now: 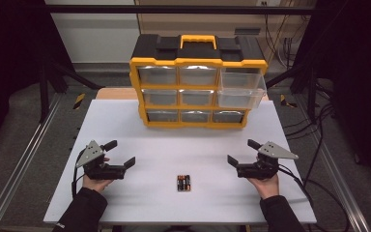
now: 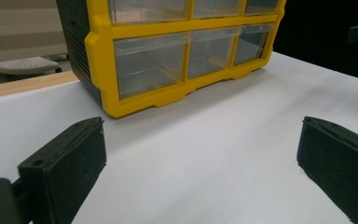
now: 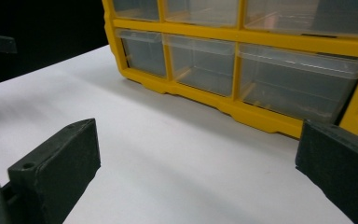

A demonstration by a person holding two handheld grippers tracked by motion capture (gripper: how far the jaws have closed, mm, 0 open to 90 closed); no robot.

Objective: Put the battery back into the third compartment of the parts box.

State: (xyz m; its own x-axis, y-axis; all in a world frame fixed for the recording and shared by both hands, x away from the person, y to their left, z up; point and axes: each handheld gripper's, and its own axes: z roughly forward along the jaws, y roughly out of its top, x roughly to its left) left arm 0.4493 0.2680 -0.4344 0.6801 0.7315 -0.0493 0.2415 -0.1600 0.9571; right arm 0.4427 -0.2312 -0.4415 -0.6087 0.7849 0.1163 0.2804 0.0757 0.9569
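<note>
**Desk:** How do your tongs stand?

**Me:** In the high view I have my left gripper (image 1: 122, 154) at the lower left of the frame, jaws spread wide apart with nothing between them. In the left gripper view the two black jaws rise from the bottom corners with only bare tabletop between them. My right gripper (image 1: 238, 152) sits at the lower right of the high view, its jaws also wide apart and empty. The right gripper view shows the same: a black jaw in each lower corner and white surface between.

**Desk:** And the nearest thing?

**Me:** A small dark pack of batteries with orange ends (image 1: 183, 183) lies flat at the lower centre of the high view, between my two grippers and a little below them in the frame, clear of both. I cannot read any label on it.

**Desk:** What lies beyond?

**Me:** It all rests on a white rectangular table (image 1: 125, 125). At the upper centre stands a yellow-and-black plastic organiser cabinet with clear drawers (image 1: 196, 62), three rows of three. The clear plastic drawer at the upper right of its front (image 1: 240, 89) is pulled out towards me; the others sit flush. Both gripper views look at the cabinet's lower rows across the open tabletop.
</note>
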